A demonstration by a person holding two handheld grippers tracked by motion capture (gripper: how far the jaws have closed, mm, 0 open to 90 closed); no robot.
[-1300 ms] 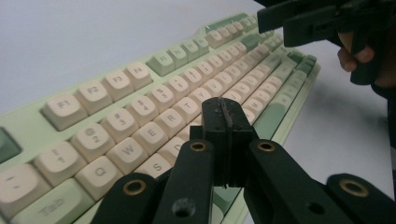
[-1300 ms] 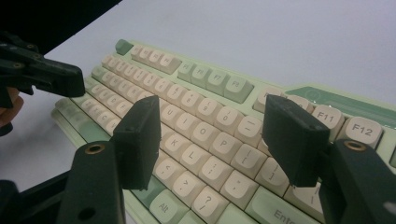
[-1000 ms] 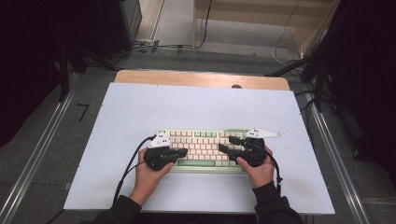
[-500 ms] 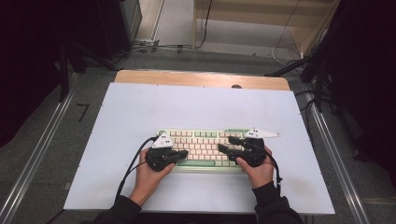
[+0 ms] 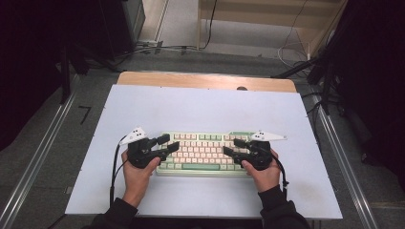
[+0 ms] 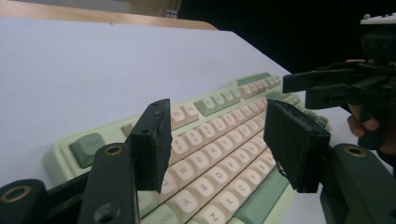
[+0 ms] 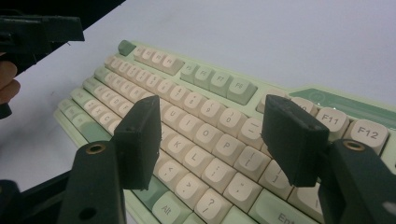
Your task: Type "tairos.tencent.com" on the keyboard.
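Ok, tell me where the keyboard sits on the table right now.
In the high view the keyboard lies flat on the near half of the white table, between the left gripper and the right gripper.

A pale green keyboard [image 5: 203, 153] lies on the white table [image 5: 200, 107].

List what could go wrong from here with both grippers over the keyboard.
1. The left gripper, its jaws just opened with nothing between them, hangs over the left end of the keyboard; lowered carelessly, a jaw might press several keys at once.
2. The right gripper is open over the right-hand keys; a jaw edge could catch a keycap and lift it.
3. Uneven pushes might slide the keyboard across the white table.
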